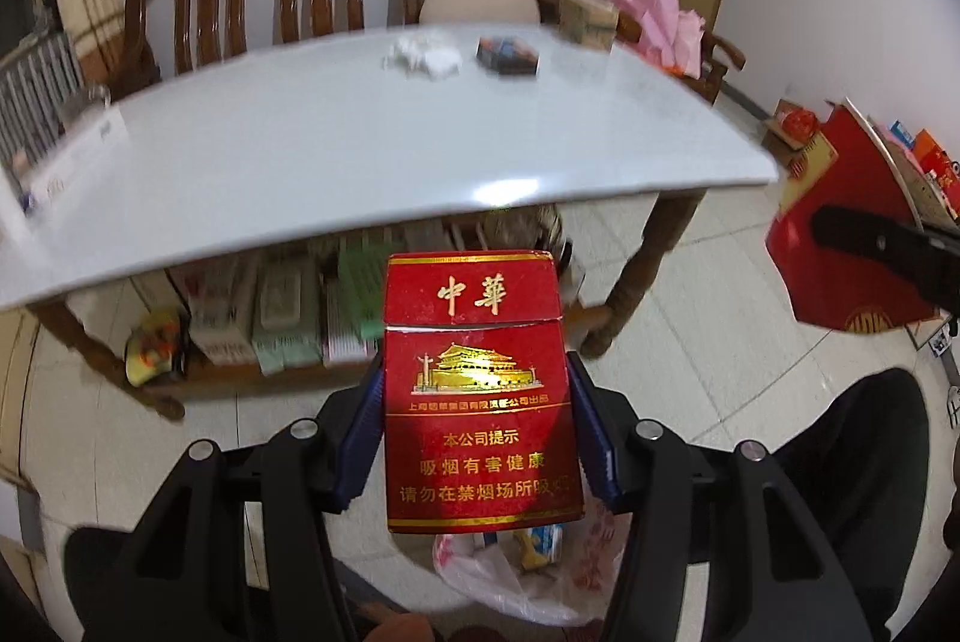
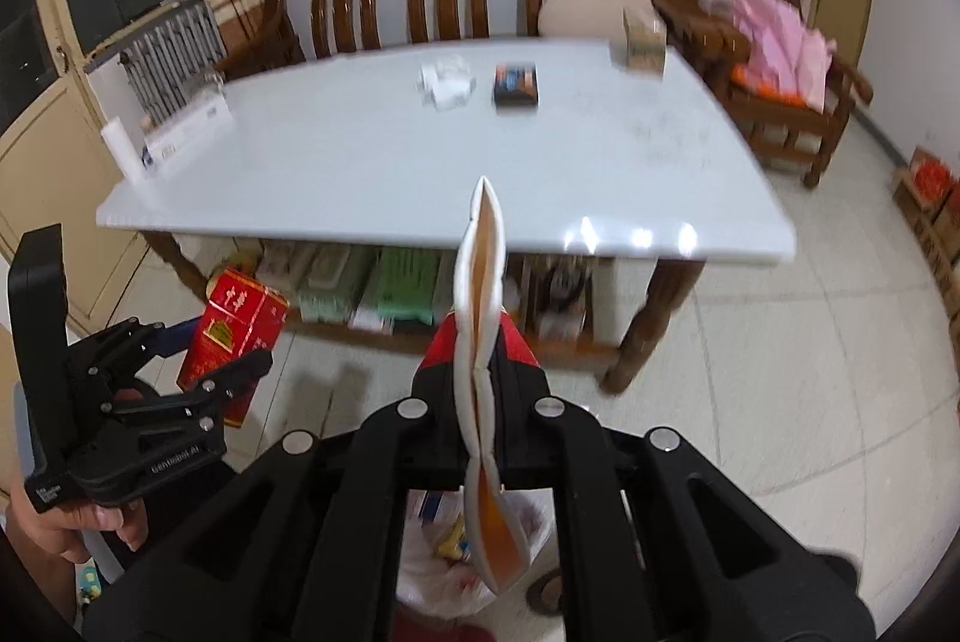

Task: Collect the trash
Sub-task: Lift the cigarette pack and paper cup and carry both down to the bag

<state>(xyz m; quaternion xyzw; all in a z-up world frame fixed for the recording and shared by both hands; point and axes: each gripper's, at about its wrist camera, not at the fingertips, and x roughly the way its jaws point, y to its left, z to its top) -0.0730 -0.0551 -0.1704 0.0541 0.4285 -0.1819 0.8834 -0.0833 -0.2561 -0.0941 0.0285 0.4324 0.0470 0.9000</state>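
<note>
Dropping the red cigarette pack (image 1: 483, 390) clamped between the left gripper (image 1: 477, 420) pads and the squashed white carton (image 2: 480, 336) pinched in the right gripper (image 2: 480, 372) works best once both hang squarely over the plastic bag (image 1: 480, 576) just beneath them.

The left gripper (image 1: 477, 420) is pitched downward, its blue-padded fingers (image 1: 360, 438) set part-way apart and pressed against something clamped between them. It is gripped from behind by a hand (image 2: 72, 516), seen in the right wrist view. The right gripper (image 2: 480, 342) is likewise tilted down, its red-tipped jaws brought fully together on a thin item pinched between them.
</note>
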